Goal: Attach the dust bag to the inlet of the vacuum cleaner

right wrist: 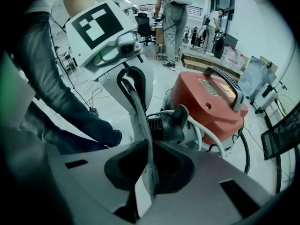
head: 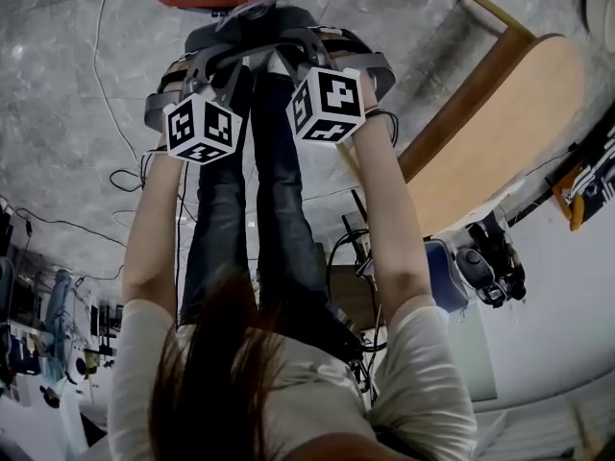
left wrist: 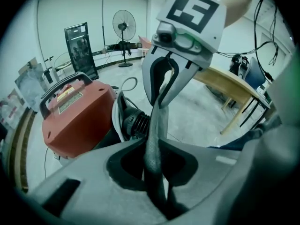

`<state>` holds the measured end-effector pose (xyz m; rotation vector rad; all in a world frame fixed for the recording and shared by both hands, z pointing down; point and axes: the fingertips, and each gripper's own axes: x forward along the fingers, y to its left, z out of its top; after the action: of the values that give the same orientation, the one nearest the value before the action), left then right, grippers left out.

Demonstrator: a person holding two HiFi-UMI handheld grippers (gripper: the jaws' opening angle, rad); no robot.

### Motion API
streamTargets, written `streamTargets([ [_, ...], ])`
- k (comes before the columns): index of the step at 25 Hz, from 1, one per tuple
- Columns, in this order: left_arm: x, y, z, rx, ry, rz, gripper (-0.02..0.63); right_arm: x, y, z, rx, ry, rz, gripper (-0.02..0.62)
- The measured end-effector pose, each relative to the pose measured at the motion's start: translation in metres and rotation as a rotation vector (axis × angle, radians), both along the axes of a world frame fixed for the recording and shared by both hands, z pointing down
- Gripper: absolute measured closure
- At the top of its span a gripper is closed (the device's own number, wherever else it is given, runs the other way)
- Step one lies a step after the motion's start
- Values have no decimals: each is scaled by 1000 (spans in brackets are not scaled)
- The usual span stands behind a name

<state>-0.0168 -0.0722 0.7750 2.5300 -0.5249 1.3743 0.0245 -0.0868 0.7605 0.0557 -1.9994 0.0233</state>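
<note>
My left gripper [left wrist: 155,165] and right gripper [right wrist: 148,170] pinch the bag [left wrist: 157,118]. I'd hold it taut, squared to the inlet [left wrist: 134,123].

On my feed, person wore cream short-sleeved top [head: 423,353], dark blue jeans [head: 279,190]; long brown hair [head: 226,373] hung loose. Grey shells on left gripper [left wrist: 157,172], right gripper [right wrist: 147,172]; each carried white cube bearing black square markers.

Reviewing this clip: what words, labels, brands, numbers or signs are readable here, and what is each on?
No text can be read.
Labels on top of the vacuum cleaner: print too blurred in both gripper views.
Marker cubes: black-and-white square patterns only, no letters or numbers.
</note>
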Motion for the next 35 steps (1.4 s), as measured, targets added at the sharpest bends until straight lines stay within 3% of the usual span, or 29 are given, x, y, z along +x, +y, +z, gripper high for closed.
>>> streamTargets([
  [4, 3, -7, -1, -1, -5, -19, 549, 4, -5, 1, -15, -29, 119, 561],
  [11, -1, -14, 1, 11, -29, 116, 536, 1, -2, 0, -43, -65, 237, 563],
  [18, -8, -31, 4, 19, -50, 176, 520, -4, 0, -3, -92, -129, 326, 555],
  [21, -6, -26, 3, 1, -35, 160, 535, -1, -2, -2, -87, -117, 312, 557],
  [30, -7, -19, 2, -28, 9, 2, 546, -2, -14, 2, -42, -44, 107, 555],
  [32, -7, -21, 3, -22, -4, 9, 546, -2, -14, 3, -40, -53, 133, 555],
  [35, -7, -25, 3, -20, -33, 69, 541, -2, -13, 0, -43, -99, 265, 554],
])
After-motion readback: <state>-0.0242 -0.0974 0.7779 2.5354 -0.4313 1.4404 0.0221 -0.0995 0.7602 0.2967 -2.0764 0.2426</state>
